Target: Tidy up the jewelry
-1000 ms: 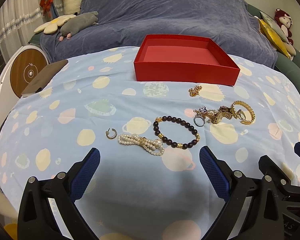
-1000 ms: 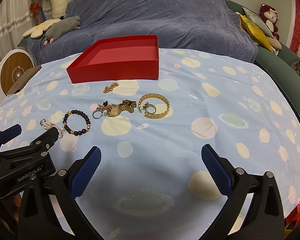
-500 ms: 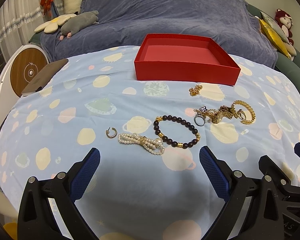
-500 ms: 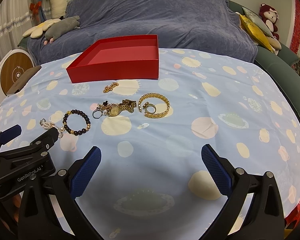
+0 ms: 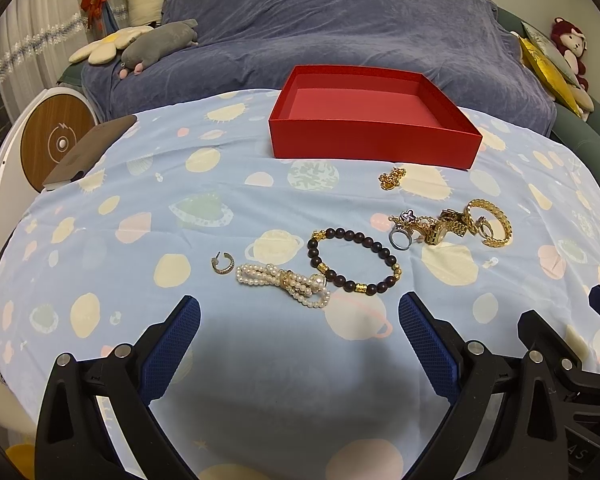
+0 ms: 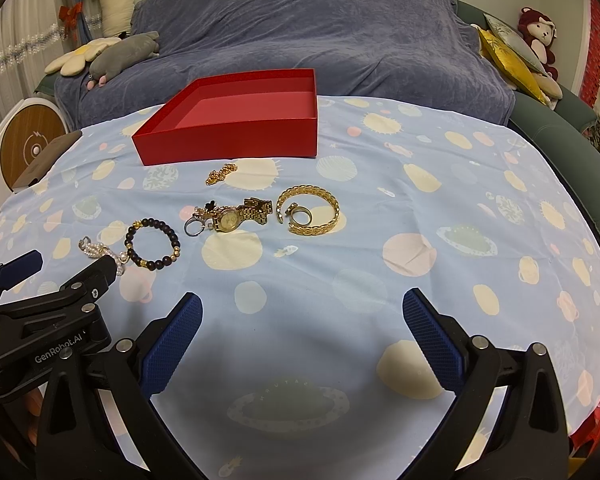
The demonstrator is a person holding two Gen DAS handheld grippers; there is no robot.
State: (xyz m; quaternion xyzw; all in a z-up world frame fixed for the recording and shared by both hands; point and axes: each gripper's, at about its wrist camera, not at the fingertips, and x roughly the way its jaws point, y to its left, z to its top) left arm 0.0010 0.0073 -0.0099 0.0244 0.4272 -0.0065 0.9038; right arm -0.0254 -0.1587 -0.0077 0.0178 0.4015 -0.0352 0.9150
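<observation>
An empty red box (image 5: 374, 142) (image 6: 228, 142) stands at the far side of the blue patterned cloth. In front of it lie a pearl bracelet (image 5: 284, 284), a dark bead bracelet (image 5: 354, 260) (image 6: 153, 243), a small hoop earring (image 5: 223, 263), a silver ring (image 5: 399, 237), a gold watch (image 6: 240, 216), a gold bangle (image 6: 308, 210) (image 5: 492, 222) and a small gold chain piece (image 5: 392, 178) (image 6: 220, 174). My left gripper (image 5: 298, 312) is open and empty, just short of the pearl bracelet. My right gripper (image 6: 302, 312) is open and empty, well short of the watch and bangle.
A grey-blue covered sofa (image 5: 340, 32) with plush toys (image 5: 156, 42) stands behind the table. A round wooden-faced device (image 5: 56, 142) and a dark flat object (image 5: 92, 152) sit at the left edge. The left gripper's body (image 6: 40, 312) shows at the right wrist view's lower left.
</observation>
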